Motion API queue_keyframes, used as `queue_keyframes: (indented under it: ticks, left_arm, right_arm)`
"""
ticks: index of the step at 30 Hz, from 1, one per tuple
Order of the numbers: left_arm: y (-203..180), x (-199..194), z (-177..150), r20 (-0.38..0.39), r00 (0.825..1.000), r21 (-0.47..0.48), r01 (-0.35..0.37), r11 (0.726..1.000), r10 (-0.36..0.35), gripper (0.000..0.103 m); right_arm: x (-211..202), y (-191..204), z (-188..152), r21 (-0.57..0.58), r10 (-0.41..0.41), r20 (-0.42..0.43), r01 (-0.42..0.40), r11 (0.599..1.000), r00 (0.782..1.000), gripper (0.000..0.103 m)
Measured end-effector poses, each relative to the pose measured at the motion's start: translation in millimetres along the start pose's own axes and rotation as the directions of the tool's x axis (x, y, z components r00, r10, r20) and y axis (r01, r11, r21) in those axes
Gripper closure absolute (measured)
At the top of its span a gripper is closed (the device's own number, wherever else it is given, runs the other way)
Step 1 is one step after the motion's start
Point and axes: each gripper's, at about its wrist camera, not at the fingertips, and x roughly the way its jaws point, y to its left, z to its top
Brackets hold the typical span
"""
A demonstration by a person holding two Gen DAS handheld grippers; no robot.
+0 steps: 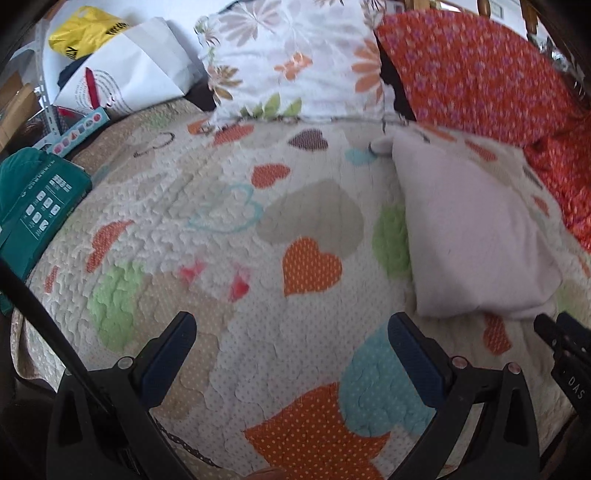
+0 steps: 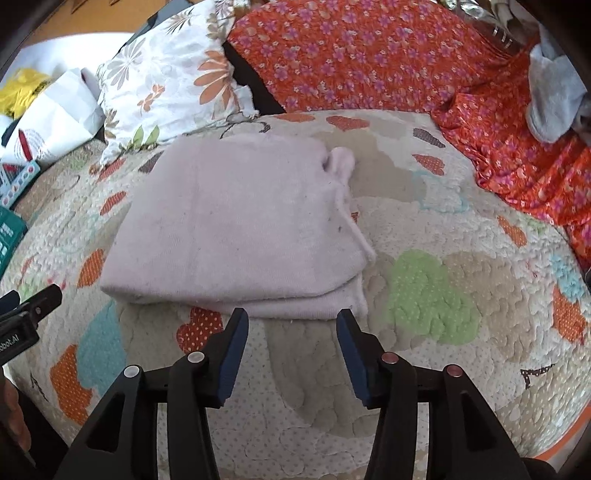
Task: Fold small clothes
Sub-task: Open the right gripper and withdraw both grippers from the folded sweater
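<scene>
The right gripper (image 2: 291, 317) sits nearest in the right wrist view, angled down at the bed. Its blue-padded fingers (image 2: 232, 354) stand moderately apart with nothing between them; only the quilt (image 2: 424, 387) shows in the gap. The fingertips stop just short of the near edge of the folded pale pink garment (image 2: 236, 229) and do not touch it.

The left gripper (image 1: 291, 325) is likewise angled down over the quilt (image 1: 207, 177). Its fingers (image 1: 170, 350) stand wide apart and empty. The patchwork of orange, green and blue hearts fills the gap between them. The tip of the right gripper shows at the lower right edge of this view, and the tip of the left gripper shows at the left edge of the right wrist view.

The garment (image 1: 476, 236) lies flat on the quilt in a rough rectangle of several stacked layers. A small loose flap projects at its far right corner in the right wrist view. In the left wrist view it lies to the right of the left gripper, well clear of its fingers.

Beyond the garment, a white floral pillow (image 2: 166, 77) and an orange flowered cloth (image 2: 369, 55) rest at the head of the bed. A grey cloth (image 2: 554, 96) lies on the orange one at far right. At far left are a green box (image 1: 33, 199), a white paper bag (image 1: 122, 77) and a yellow bag (image 1: 81, 29).
</scene>
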Motion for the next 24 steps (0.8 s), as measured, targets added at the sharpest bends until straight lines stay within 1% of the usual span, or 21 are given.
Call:
queue_keyframes:
  ticks: [6, 14, 24]
  left_arm:
    - [-2, 15, -8, -0.063, 0.998, 0.022, 0.002, 1.000, -0.001, 0.000]
    - [-4, 38, -18, -0.169, 0.985, 0.011, 0.026, 1.000, -0.024, 0.000]
    - [-3, 41, -20, -0.159, 0.987, -0.004, 0.026, 1.000, -0.026, 0.000]
  right_arm:
    - [8, 10, -3, -0.044, -0.005, -0.025, 0.004, 0.999, 1.000, 0.048]
    - [9, 9, -4, -0.032, -0.003, -0.030, 0.002, 0.999, 1.000, 0.045]
    - [17, 6, -5, -0.019, 0.003, -0.063, -0.004, 1.000, 0.998, 0.044]
